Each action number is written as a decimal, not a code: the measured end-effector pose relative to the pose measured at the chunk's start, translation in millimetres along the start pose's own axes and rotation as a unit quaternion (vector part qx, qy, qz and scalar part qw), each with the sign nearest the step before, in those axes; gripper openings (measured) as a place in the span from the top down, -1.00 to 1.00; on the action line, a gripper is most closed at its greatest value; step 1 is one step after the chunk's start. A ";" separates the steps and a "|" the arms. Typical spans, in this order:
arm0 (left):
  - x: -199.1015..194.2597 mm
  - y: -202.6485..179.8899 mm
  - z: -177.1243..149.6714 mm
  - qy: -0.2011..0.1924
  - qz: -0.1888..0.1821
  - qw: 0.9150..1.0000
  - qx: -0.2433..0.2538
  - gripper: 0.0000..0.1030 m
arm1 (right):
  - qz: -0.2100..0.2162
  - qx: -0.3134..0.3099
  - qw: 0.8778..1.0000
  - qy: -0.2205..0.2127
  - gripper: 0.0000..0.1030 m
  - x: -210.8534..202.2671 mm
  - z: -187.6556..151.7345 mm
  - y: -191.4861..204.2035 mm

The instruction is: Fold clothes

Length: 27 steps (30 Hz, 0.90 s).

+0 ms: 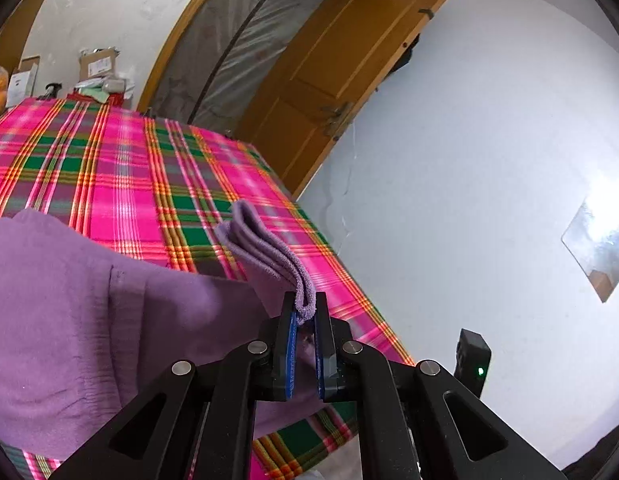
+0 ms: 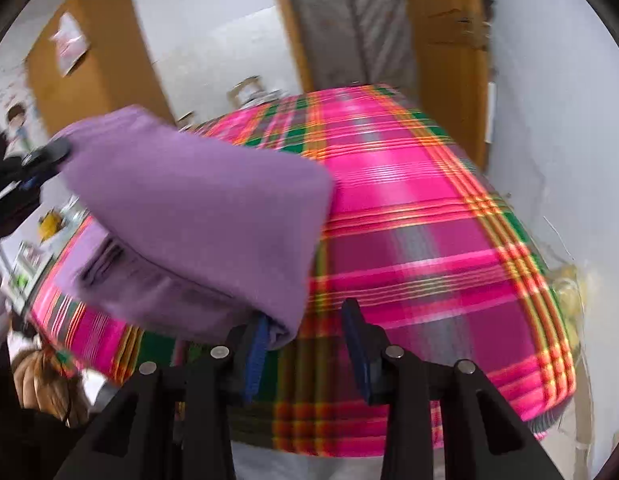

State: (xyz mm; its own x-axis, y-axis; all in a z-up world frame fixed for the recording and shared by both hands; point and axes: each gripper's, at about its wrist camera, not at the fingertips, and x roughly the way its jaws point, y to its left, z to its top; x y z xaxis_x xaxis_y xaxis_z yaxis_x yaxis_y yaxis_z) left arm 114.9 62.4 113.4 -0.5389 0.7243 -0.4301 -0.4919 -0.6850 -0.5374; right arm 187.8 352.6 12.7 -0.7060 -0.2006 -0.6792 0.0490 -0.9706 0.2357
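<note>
You see plain lilac garment [image 1: 69, 320] pinched between blue-padded jaws; ahead of jaws, counter cloth [image 1: 129, 176] pink plaid, green squares, orange-yellow stripes.

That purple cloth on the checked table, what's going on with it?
Someone is folding a purple garment with two hand-held grippers over a table with a pink plaid cover. The left gripper is clamped on a stacked edge of the fabric and holds it up. The right gripper is open, with the folded corner of the cloth lying against its left finger, not pinched. The right view is blurred.
</note>
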 end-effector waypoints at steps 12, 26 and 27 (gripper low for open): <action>35.6 72.2 -51.4 0.092 0.068 0.992 -0.057 0.86 | 0.010 -0.027 0.999 0.026 0.23 -3.0 2.7 -5.7; 36.5 65.6 -48.1 0.083 0.087 0.993 -0.010 0.86 | 0.090 -0.009 0.996 -0.019 0.23 -21.4 22.7 -6.4; 37.8 68.5 -51.1 0.090 0.090 0.992 -0.015 0.86 | 0.091 -0.006 0.996 -0.015 0.23 -16.7 22.2 -4.3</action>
State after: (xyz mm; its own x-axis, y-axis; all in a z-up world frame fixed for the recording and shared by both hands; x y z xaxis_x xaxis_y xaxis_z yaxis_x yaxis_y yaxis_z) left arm 95.7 46.8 23.3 -0.4832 0.5949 -0.6424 -0.3774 -0.8035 -0.4604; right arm 183.7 363.1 38.5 -0.7055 -0.3698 -0.6046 0.1866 -0.9199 0.3448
